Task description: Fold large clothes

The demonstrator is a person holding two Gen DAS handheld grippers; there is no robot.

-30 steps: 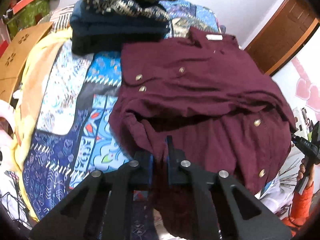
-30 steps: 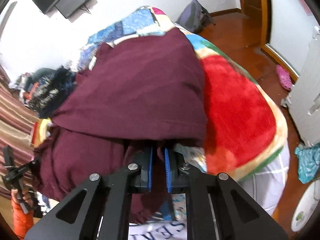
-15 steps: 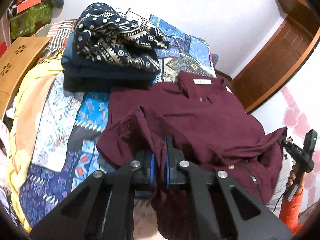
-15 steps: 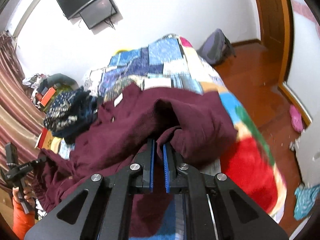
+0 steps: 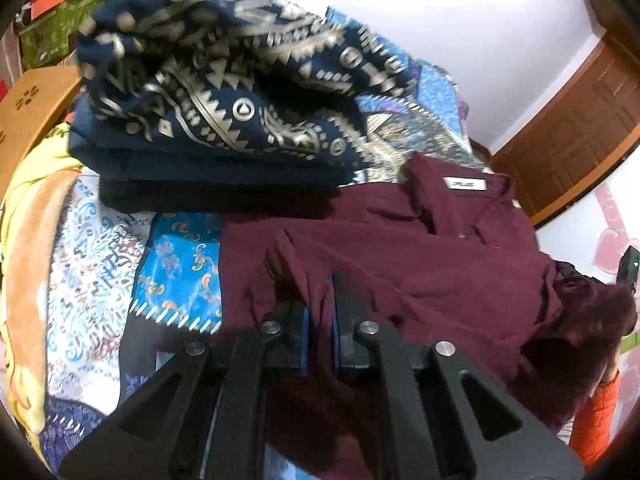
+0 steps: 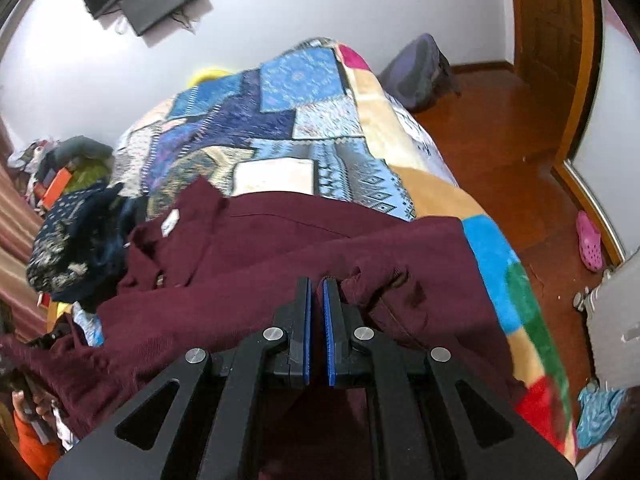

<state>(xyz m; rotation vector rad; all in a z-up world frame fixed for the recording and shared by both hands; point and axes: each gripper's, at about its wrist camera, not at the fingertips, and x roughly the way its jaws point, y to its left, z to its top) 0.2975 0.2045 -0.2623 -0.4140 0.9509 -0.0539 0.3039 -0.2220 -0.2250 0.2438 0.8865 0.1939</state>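
Note:
A large maroon shirt lies on the patchwork bedspread, its collar and white label at the far end. My left gripper is shut on a fold of the shirt's lower edge, carried over the shirt body. In the right wrist view the shirt is doubled over itself, and my right gripper is shut on its other lower edge. The cloth hangs below both grippers.
A stack of folded dark clothes topped by a navy patterned cloth sits on the bed just left of the collar. A wooden door stands at the right. The bed edge drops to a wooden floor with a pink shoe.
Both grippers have carried the shirt's lower edge forward toward the collar, folding the shirt over itself. The clothes stack and the collar are now much closer.

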